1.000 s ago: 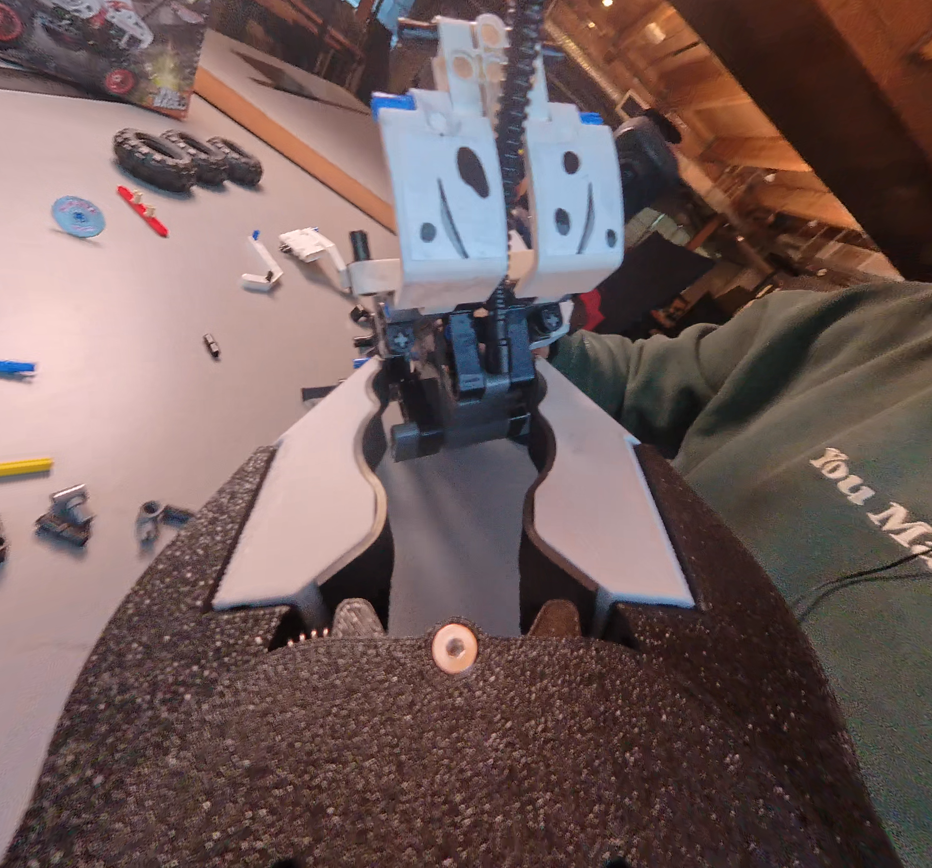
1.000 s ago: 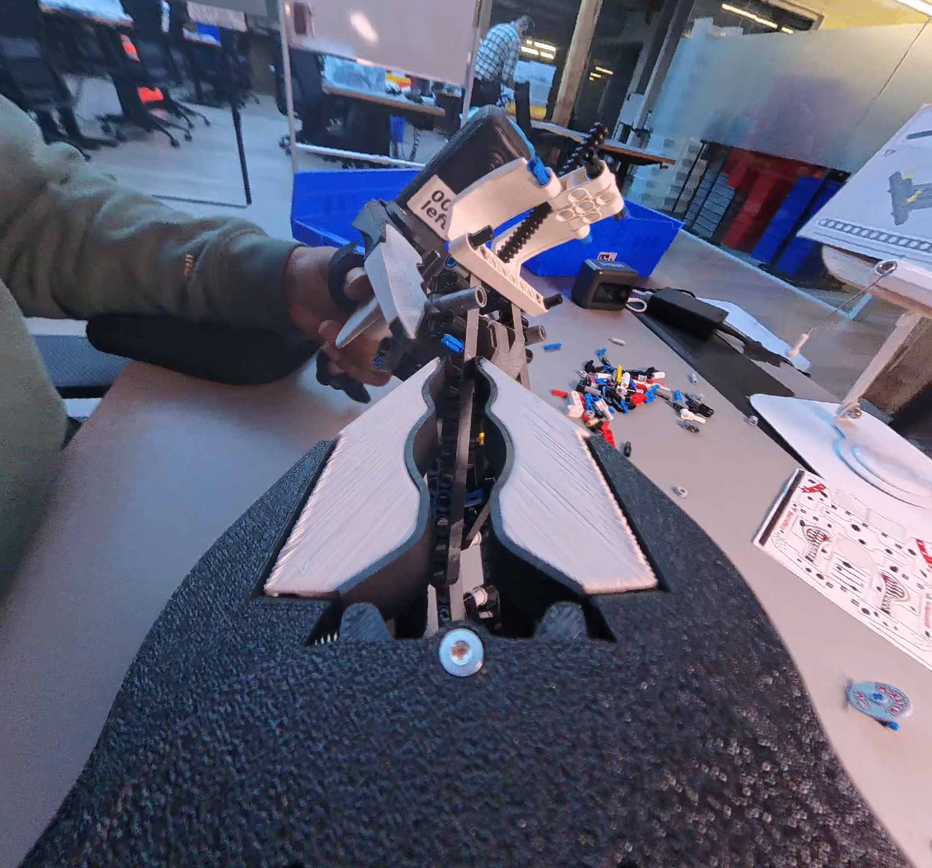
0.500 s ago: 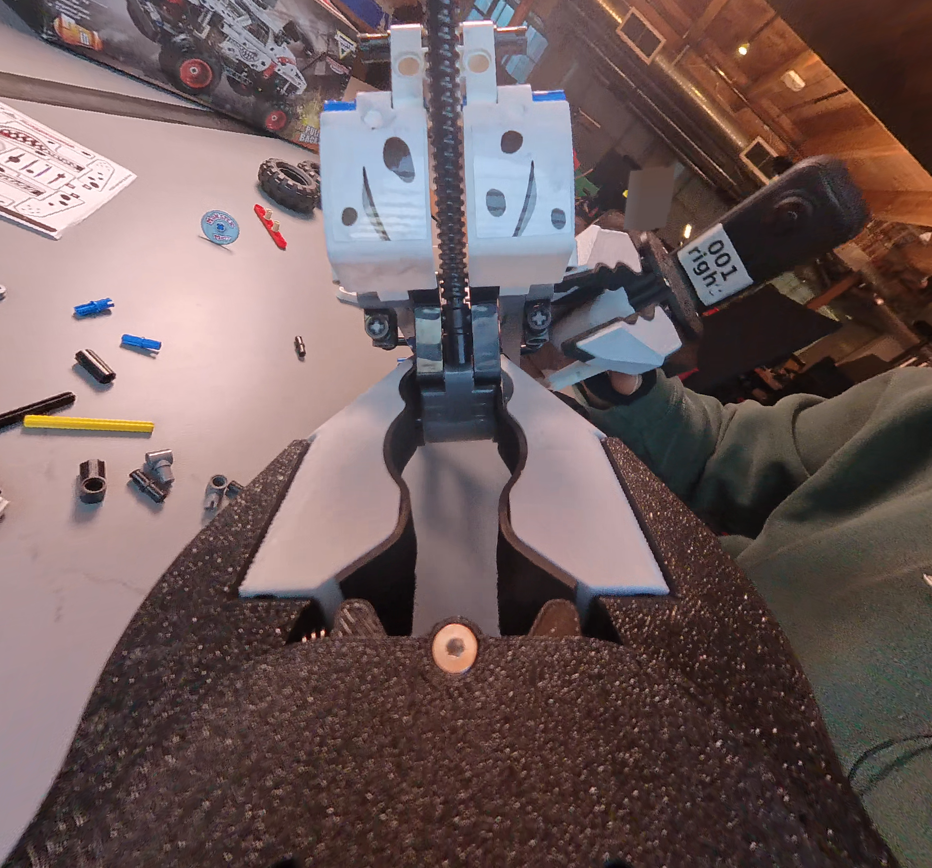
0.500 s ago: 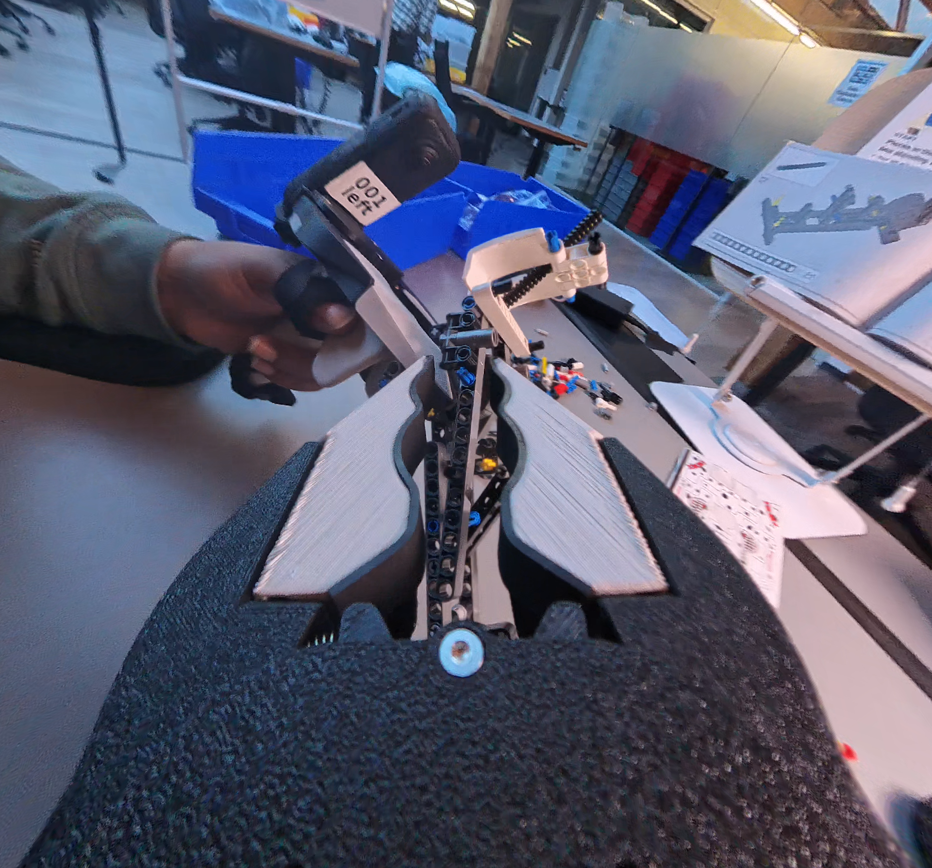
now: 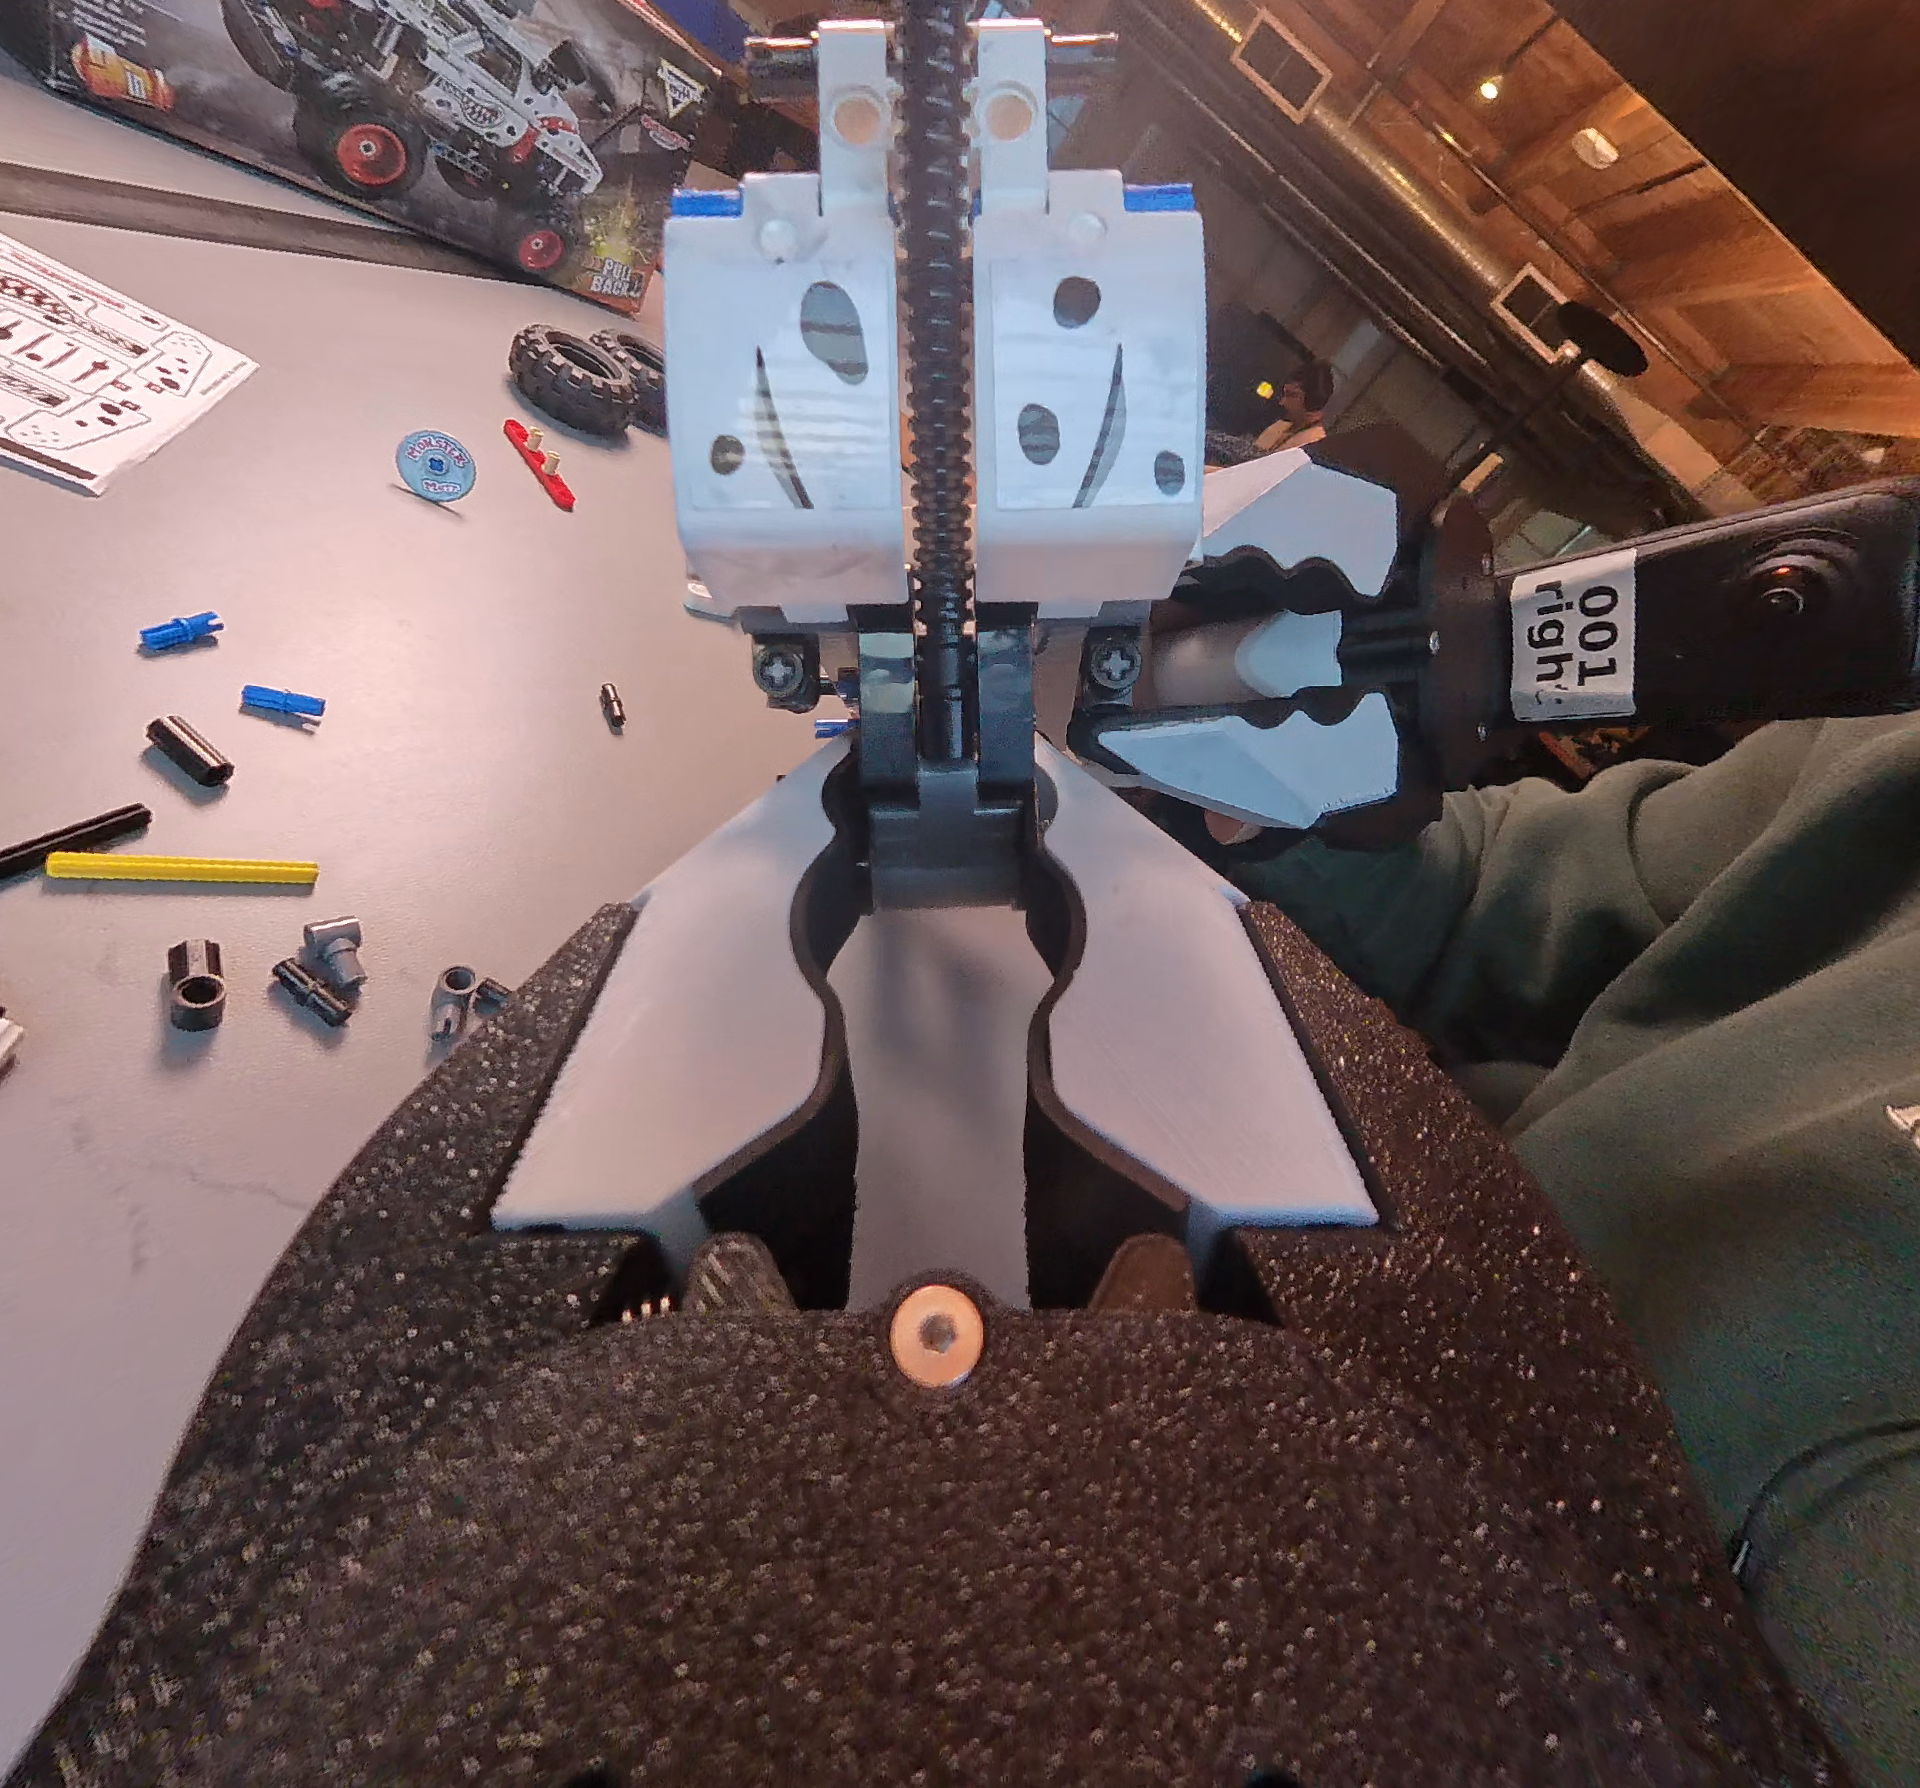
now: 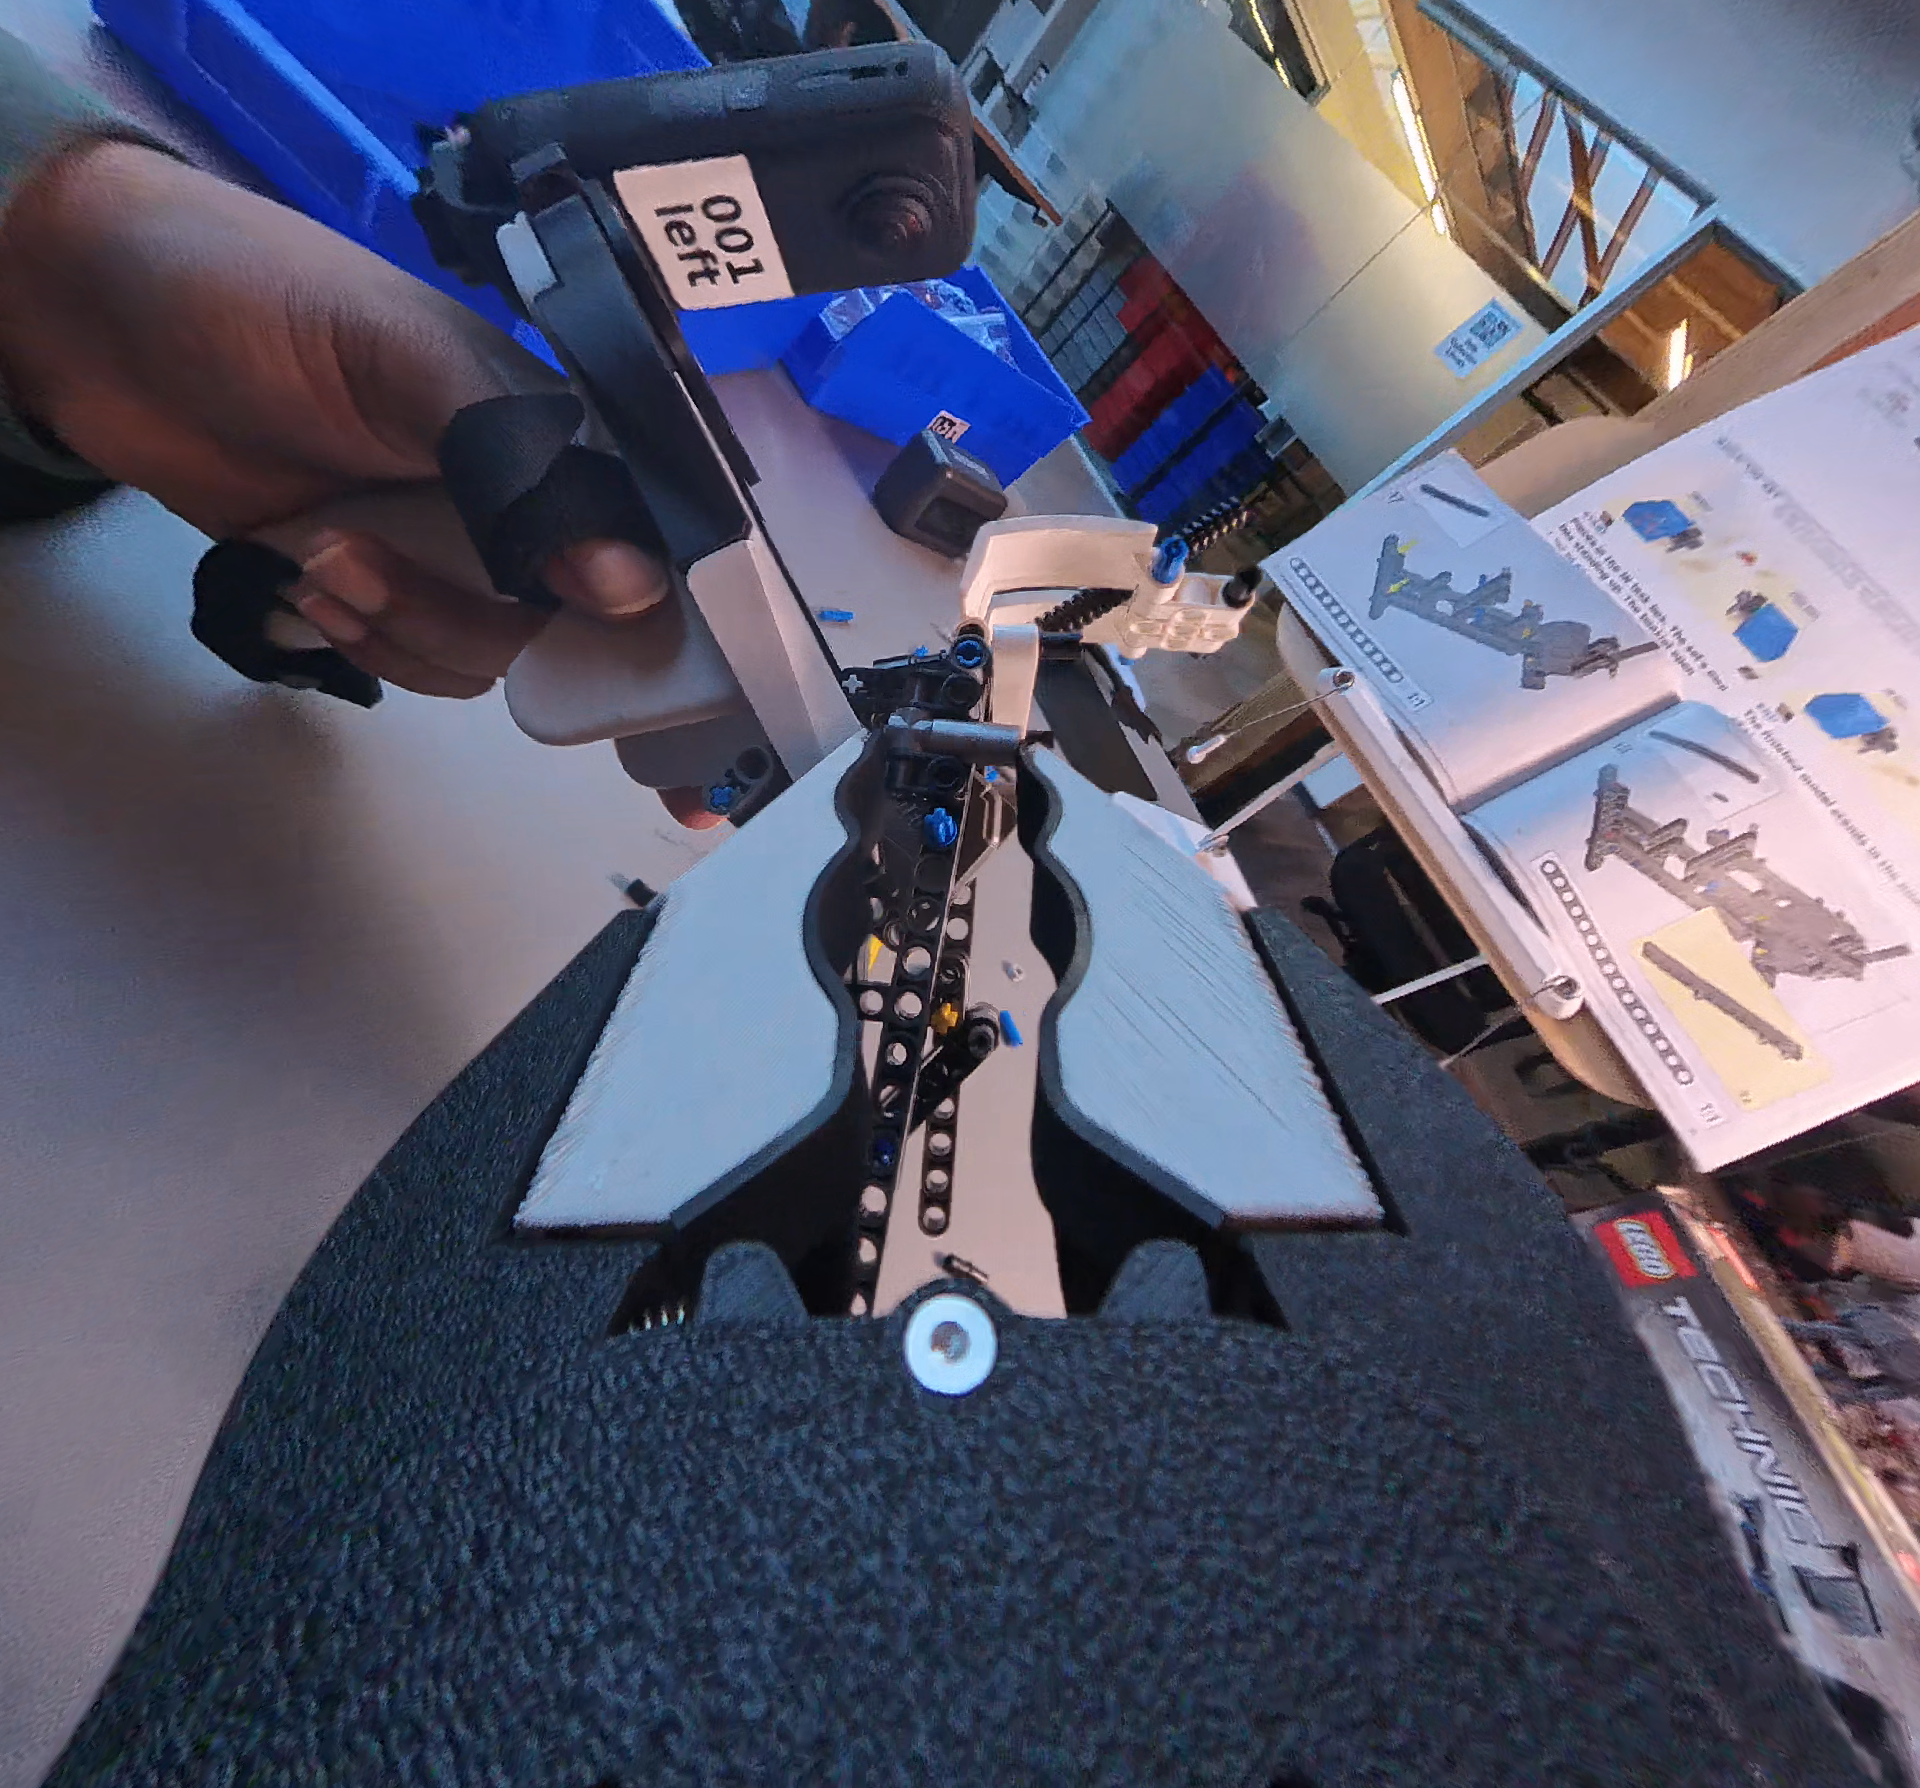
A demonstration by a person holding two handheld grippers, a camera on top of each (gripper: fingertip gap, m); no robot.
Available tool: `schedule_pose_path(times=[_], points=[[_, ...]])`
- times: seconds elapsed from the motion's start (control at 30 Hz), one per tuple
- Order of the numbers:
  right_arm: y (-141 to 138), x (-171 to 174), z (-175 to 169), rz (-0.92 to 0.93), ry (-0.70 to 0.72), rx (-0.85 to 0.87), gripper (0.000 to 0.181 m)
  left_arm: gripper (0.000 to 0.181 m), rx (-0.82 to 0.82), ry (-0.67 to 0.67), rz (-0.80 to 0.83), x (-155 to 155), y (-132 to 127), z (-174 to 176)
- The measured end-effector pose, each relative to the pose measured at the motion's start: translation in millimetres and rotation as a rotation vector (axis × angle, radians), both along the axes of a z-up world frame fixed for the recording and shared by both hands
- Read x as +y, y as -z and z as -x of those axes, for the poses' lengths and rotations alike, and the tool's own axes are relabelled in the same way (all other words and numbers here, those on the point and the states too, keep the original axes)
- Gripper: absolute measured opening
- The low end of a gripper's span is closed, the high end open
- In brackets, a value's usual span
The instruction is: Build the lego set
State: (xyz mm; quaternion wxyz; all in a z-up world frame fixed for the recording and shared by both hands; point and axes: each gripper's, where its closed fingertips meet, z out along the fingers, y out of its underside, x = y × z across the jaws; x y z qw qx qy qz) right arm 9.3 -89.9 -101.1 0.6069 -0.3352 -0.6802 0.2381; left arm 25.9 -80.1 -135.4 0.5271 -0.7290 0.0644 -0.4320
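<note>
Printed sticker sheet [image 5: 94, 367] and lettered set box [image 5: 343, 65] lay far left on the table [image 5: 436, 803]. Mid-assembly, judging by loose parts: half-built truck [image 5: 935, 408] held aloft, left gripper [image 5: 940, 782] clamped on its dark base, right gripper [image 6: 940, 751] apparently pinched on its black frame. Paper tags on both tools. Called next, probably, for a steady hold and a fresh piece.

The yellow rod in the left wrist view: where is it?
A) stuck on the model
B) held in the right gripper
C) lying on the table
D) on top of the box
C: the yellow rod lies flat on the table, beside small loose parts and apart from both grippers.
</note>
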Motion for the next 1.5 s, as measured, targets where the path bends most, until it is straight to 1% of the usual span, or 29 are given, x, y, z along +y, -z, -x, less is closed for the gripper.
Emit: schedule_pose_path(times=[0.07, 0.17, 0.4, 0.57, 0.73, 0.9, 1.1, 1.2, 1.27, 1.4, 1.5], points=[[-1, -4, -1, -0.062, -0.012, 0.015, 0.024, 0.027, 0.015, 0.029, -0.015, -2, 0, -1], [-2, -8, -4, -0.091, -0.038, 0.03, 0.024, 0.027, 0.039, 0.067, -0.042, -6, -2, -2], [-2, -8, -9, -0.032, -0.099, 0.041, 0.023, 0.028, 0.056, 0.107, -0.017, -5, -2, -6], [-2, -8, -9, 0.038, -0.141, 0.01, 0.023, 0.028, 0.053, 0.105, 0.027, -7, -1, -6], [-3, -8, -9, 0.179, -0.193, -0.014, 0.023, 0.028, 0.043, 0.098, 0.078, -8, -3, -6], [-5, -5, -7, 0.327, -0.243, -0.03, 0.023, 0.028, 0.041, 0.081, 0.09, -7, -4, -5], [-6, -1, -3, 0.437, -0.229, -0.024, 0.023, 0.03, 0.03, 0.049, 0.042, -4, -7, -3], [-7, 3, -3, 0.467, -0.209, -0.025, 0.023, 0.042, 0.033, 0.055, -0.009, -5, -13, -3], [-7, 3, -3, 0.47, -0.198, -0.027, 0.022, 0.045, 0.054, 0.049, -0.035, -6, -15, -2], [-5, 3, -4, 0.441, -0.182, -0.027, 0.023, 0.048, 0.065, 0.065, -0.041, -9, -14, 1], [-6, 8, -7, 0.426, -0.171, -0.012, 0.023, 0.04, 0.021, 0.073, -0.039, -11, -17, 8]])
